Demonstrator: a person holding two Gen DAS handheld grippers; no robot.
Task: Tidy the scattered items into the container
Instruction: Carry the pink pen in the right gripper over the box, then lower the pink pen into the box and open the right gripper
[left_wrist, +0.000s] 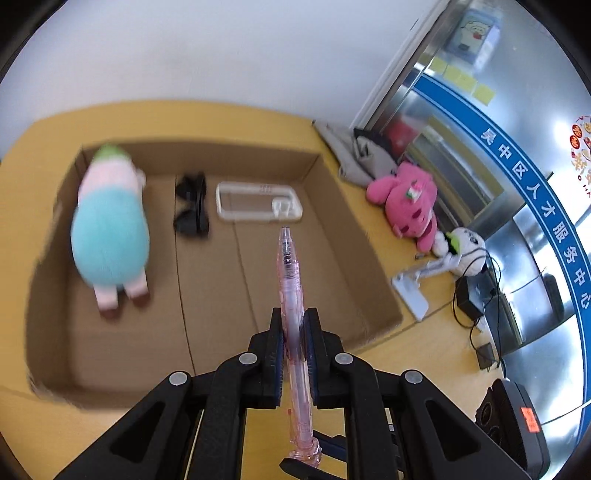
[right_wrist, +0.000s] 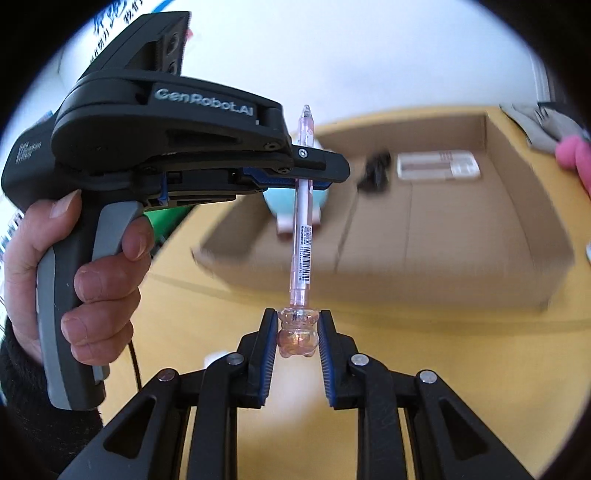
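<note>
White wall and a yellow counter (left_wrist: 424, 354) frame the scene, with a cardboard box (left_wrist: 347, 229) lying open to take the clutter. Inside it sit a plush toy (left_wrist: 109, 229), black sunglasses (left_wrist: 192, 206) and a clear phone case (left_wrist: 258, 203). Above the counter, just short of the box, a pink pen (left_wrist: 290, 280) is carried by both tools, probably for steadiness: the left gripper (right_wrist: 308, 173) is clamped on its barrel, the right gripper (right_wrist: 297, 332) pinches its bear-shaped end.
</note>
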